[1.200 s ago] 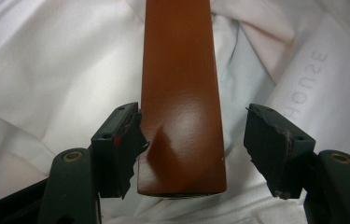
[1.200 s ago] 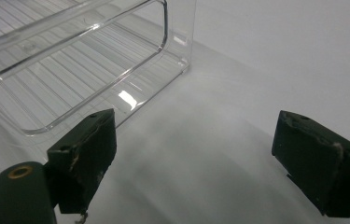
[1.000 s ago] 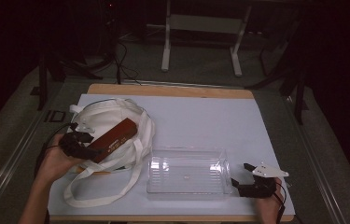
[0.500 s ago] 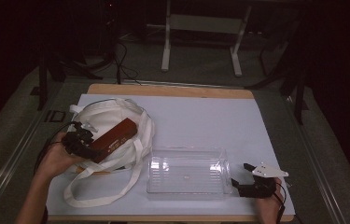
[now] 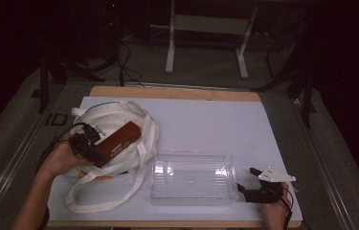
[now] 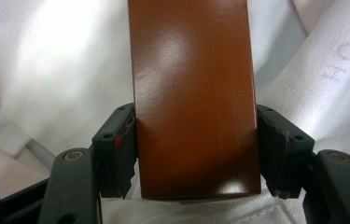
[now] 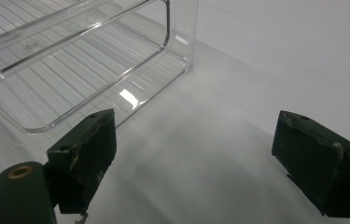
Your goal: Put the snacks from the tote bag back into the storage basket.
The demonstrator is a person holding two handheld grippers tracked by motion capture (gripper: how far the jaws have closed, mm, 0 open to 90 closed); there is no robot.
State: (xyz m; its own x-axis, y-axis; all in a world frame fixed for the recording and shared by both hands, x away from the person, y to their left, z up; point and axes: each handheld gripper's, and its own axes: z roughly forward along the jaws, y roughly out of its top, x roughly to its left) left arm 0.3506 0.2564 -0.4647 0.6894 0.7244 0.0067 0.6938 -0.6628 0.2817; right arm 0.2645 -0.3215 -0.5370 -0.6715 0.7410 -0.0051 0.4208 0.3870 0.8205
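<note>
Bare table (image 5: 206, 120) beyond the clear bin (image 5: 191, 179); white bag (image 5: 115, 124) crowding the left side

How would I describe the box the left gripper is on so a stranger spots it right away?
On the table's white mat, look left to the crumpled white cloth bag. Lying across it is a long brown box, clamped at its near end by the left gripper; nothing else there is glossy reddish-brown.

I read pale grey letters "HONO", cut off at frame edge, on white bag strap (image 6: 336, 60) in left gripper view. Brown box (image 5: 118, 141) carries small label in high view, too small for me to read. I read nothing else.
</note>
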